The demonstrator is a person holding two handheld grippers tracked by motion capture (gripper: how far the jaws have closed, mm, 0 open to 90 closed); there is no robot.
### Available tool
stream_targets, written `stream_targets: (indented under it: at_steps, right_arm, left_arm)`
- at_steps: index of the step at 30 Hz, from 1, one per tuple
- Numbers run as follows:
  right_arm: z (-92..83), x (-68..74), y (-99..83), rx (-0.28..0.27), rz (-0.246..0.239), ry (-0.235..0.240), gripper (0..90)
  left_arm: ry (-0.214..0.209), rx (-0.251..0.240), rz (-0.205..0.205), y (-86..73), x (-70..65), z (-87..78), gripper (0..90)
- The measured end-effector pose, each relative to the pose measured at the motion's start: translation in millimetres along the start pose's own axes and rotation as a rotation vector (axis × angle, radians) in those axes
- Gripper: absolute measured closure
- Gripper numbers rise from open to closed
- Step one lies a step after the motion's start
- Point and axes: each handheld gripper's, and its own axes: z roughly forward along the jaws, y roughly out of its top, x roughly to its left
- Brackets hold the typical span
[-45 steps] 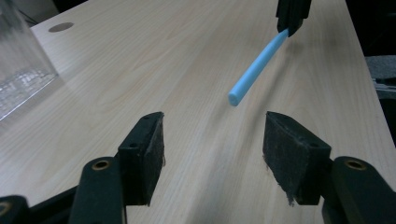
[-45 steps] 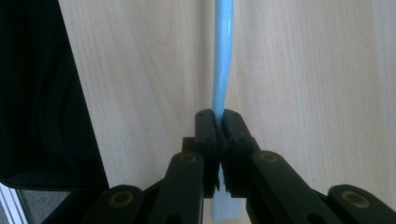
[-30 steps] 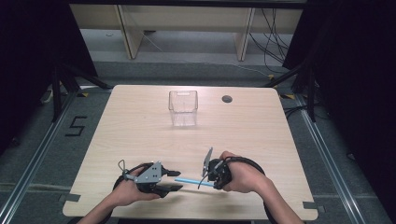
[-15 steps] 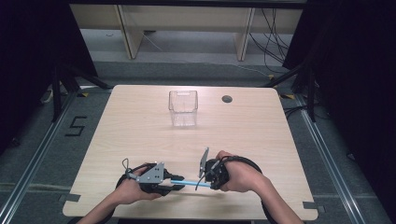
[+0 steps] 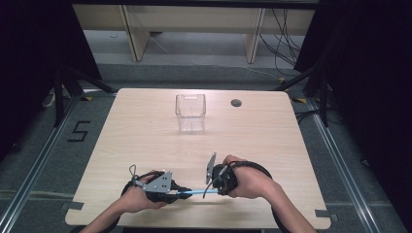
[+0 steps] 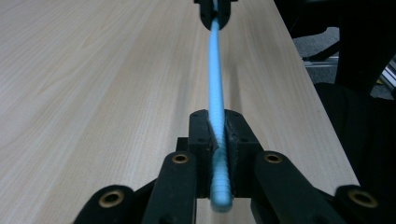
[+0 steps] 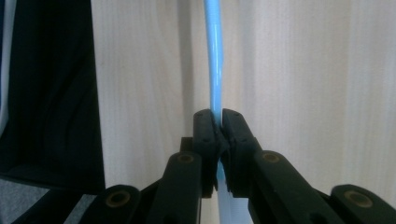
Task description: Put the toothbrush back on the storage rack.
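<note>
High view: thin light-blue ribbed plastic straw [image 5: 194, 192] is held level just above the light wooden table [image 5: 145, 126], long axis running left–right, parallel to the near edge and close to it. One end is clamped in the left gripper [image 5: 180, 192], whose jaws have just been closing onto it; the other end is clamped in the right gripper [image 5: 209, 191]. In the left gripper view, the straw [image 6: 216, 93] is seen running straight ahead from the pinched jaws. Clear square plastic container [image 5: 190, 113] stands upright, well apart, toward the far edge; bare tabletop lies between. Small round dark grommet hole [image 5: 236, 103] sits just right of it.
</note>
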Motion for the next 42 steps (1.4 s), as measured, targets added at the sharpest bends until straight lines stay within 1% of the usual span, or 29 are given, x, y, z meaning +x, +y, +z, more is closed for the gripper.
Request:
stream_targets:
  at_steps: [4,5,6,7,8,9,10,11,12,13,14,15,18,19,20,21,22,23,24,26,27,29,30,31,34,37,39,40,42]
  right_arm:
    - [-3.4,0.5,-0.2,-0.02,0.034,-0.016,80.3]
    - [-5.8,-0.5,0.0,-0.053,0.033,-0.028,75.2]
    - [-12.1,1.2,-0.1,-0.111,0.084,-0.07,70.5]
    - [-12.1,1.2,-0.1,-0.111,0.084,-0.07,70.5]
    - [-20.4,2.4,-1.9,-0.2,0.122,-0.105,69.2]
    - [-20.4,2.4,-1.9,-0.2,0.122,-0.105,69.2]
    - [-28.3,2.8,-5.1,-0.299,0.127,-0.112,65.9]
    - [-28.3,2.8,-5.1,-0.299,0.127,-0.112,65.9]
    - [-34.9,5.5,-11.0,-0.376,0.154,-0.183,64.5]
    - [-34.9,5.5,-11.0,-0.376,0.154,-0.183,64.5]
    - [-39.7,9.6,-18.1,-0.432,0.199,-0.225,61.0]
    - [-39.7,9.6,-18.1,-0.432,0.199,-0.225,61.0]
    - [-41.8,16.5,-28.7,-0.521,0.259,-0.258,59.2]
    - [-40.4,21.8,-37.5,-0.611,0.281,-0.293,56.3]
    - [-40.4,21.8,-37.5,-0.611,0.281,-0.293,56.3]
    - [-37.4,27.3,-43.8,-0.694,0.302,-0.318,54.6]
    - [-35.0,30.1,-46.3,-0.733,0.316,-0.326,54.4]
    - [-32.3,32.7,-48.7,-0.768,0.33,-0.328,54.1]
    - [-32.3,32.7,-48.7,-0.768,0.33,-0.328,54.1]
    - [-22.1,39.3,-54.2,-0.871,0.381,-0.333,53.2]
    - [-22.1,39.3,-54.2,-0.871,0.381,-0.333,53.2]
    - [-7.7,40.6,-56.2,-0.998,0.465,-0.328,52.1]
    - [-7.7,40.6,-56.2,-0.998,0.465,-0.328,52.1]
    - [3.9,38.8,-54.5,-1.077,0.522,-0.285,51.1]
    - [11.1,35.8,-52.8,-1.104,0.577,-0.262,51.1]
    - [19.9,24.6,-40.7,-1.215,0.71,-0.196,51.3]
    - [21.1,18.9,-34.9,-1.272,0.741,-0.185,51.2]
    - [19.7,18.2,-30.2,-1.295,0.794,-0.144,51.0]
    - [20.0,13.9,-27.9,-1.322,0.788,-0.16,50.7]
  left_arm:
    - [0.012,-0.012,-0.003,0.8,1.0,-2.7,82.8]
    - [0.025,-0.021,-0.002,1.3,2.1,-4.2,82.8]
    - [0.031,-0.043,-0.022,1.6,2.7,-5.5,82.8]
    - [0.031,-0.043,-0.022,1.6,2.7,-5.5,82.8]
    - [0.051,-0.068,-0.037,1.0,4.7,-7.5,82.8]
    - [0.051,-0.068,-0.037,1.0,4.7,-7.5,82.9]
    - [0.07,-0.08,-0.05,0.0,7.0,-10.5,82.9]
    - [0.07,-0.08,-0.05,0.0,7.0,-10.5,82.9]
    - [0.092,-0.082,-0.054,-1.3,9.3,-14.0,82.9]
    - [0.092,-0.082,-0.054,-1.3,9.3,-14.0,82.9]
    - [0.107,-0.105,-0.067,-2.8,11.0,-15.3,82.8]
    - [0.107,-0.105,-0.067,-2.8,11.0,-15.3,82.9]
    - [0.15,-0.124,-0.1,-3.6,10.8,-18.7,82.9]
    - [0.177,-0.149,-0.12,-4.4,11.2,-20.5,82.9]
    - [0.177,-0.149,-0.12,-4.4,11.2,-20.5,82.8]
    - [0.209,-0.19,-0.141,-5.0,12.1,-22.3,82.8]
    - [0.209,-0.19,-0.141,-5.0,12.1,-22.3,82.8]
    - [0.246,-0.211,-0.16,-4.6,12.5,-26.1,82.8]
    - [0.246,-0.211,-0.16,-4.6,12.5,-26.1,82.8]
    - [0.294,-0.273,-0.186,-3.8,13.0,-31.1,82.8]
    - [0.294,-0.273,-0.186,-3.8,13.0,-31.1,82.8]
    - [0.342,-0.333,-0.217,-0.8,13.4,-36.9,82.8]
    - [0.342,-0.333,-0.217,-0.8,13.4,-36.9,82.8]
    - [0.368,-0.36,-0.224,2.4,13.6,-41.1,82.8]
    - [0.385,-0.38,-0.218,5.0,13.5,-43.0,82.8]
    - [0.399,-0.4,-0.208,8.2,13.2,-44.7,82.8]
    - [0.408,-0.423,-0.218,9.5,13.5,-44.6,82.8]
    - [0.408,-0.423,-0.218,9.5,13.5,-44.6,82.8]
    - [0.412,-0.433,-0.225,9.6,14.2,-44.4,82.8]
